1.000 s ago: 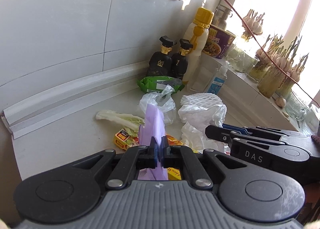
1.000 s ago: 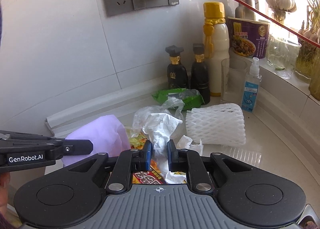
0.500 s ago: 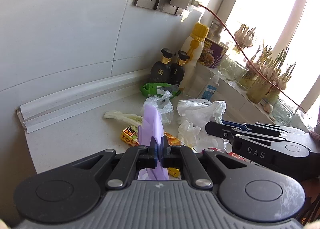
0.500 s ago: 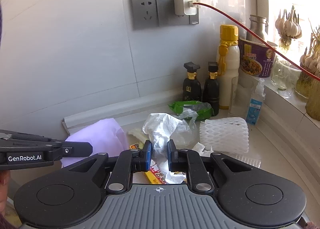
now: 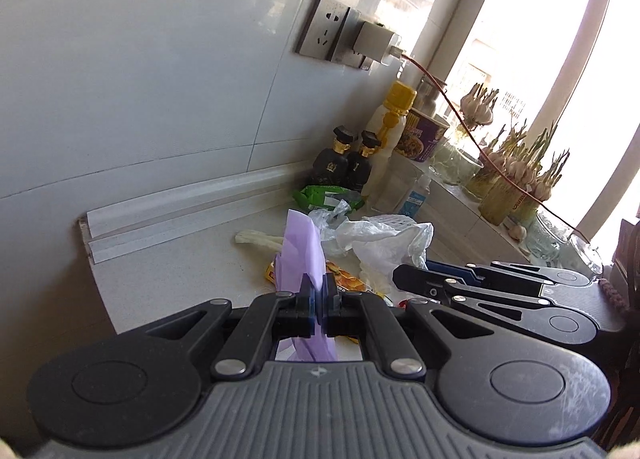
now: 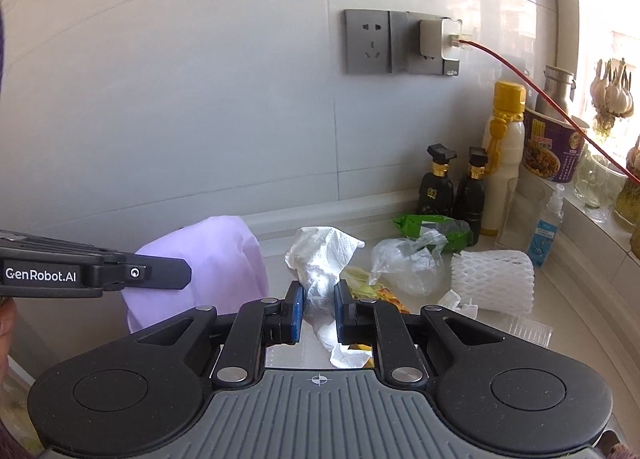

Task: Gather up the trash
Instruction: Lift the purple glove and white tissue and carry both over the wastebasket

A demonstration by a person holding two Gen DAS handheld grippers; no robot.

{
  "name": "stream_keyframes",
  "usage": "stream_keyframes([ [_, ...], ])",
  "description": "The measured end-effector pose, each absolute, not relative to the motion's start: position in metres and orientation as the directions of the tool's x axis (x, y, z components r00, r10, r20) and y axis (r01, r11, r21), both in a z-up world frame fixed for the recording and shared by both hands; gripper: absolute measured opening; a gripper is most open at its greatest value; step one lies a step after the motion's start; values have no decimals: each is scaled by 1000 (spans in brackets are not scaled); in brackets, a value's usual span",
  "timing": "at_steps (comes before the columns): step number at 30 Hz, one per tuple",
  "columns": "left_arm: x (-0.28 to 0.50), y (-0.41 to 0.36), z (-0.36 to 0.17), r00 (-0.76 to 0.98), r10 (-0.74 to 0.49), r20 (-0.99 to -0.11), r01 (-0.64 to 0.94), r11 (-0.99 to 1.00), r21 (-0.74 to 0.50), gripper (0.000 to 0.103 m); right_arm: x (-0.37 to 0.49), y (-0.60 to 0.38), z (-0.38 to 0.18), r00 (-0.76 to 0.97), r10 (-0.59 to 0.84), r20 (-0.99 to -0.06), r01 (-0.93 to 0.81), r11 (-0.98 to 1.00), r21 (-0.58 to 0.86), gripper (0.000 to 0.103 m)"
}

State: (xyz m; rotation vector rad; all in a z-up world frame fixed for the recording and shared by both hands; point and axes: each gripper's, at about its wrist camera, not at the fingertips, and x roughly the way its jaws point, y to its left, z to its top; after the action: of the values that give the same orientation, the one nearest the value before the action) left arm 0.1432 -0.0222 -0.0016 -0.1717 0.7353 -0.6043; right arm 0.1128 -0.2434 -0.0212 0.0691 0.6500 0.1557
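From the left wrist view, we see our left gripper (image 5: 319, 299) clamped tight on a thin purple bag (image 5: 302, 251), held above a pale countertop (image 5: 180, 259) scattered with wrappers. Our right gripper (image 5: 404, 279) reaches in from the right.

From the right wrist view, our right gripper (image 6: 317, 309) pinches a crumpled white tissue (image 6: 322, 255), lifted off the counter. The purple bag (image 6: 208, 259) hangs just left of it, and a white foam net (image 6: 494, 277) lies to the right.

Glossy wall tiles (image 6: 200, 99), crinkled white tissue paper (image 6: 320, 255), thin lilac plastic bag (image 6: 216, 259), white foam netting (image 6: 492, 275).
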Motion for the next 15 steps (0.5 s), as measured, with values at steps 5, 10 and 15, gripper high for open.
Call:
stream_keyframes([
  [5,137,2,1,599,-560,-573,427,828,-364,3,105,-224,-16,780,201,-593,-167,979,112,14],
  [10,132,28,-3,613,-538,-579,381,843,-381,3,100,-201,-16,768,228,-598,-208,973,104,14],
  [15,126,59,-8,631,-509,-586,328,859,-394,3,95,-173,-20,745,276,-607,-260,959,117,14],
])
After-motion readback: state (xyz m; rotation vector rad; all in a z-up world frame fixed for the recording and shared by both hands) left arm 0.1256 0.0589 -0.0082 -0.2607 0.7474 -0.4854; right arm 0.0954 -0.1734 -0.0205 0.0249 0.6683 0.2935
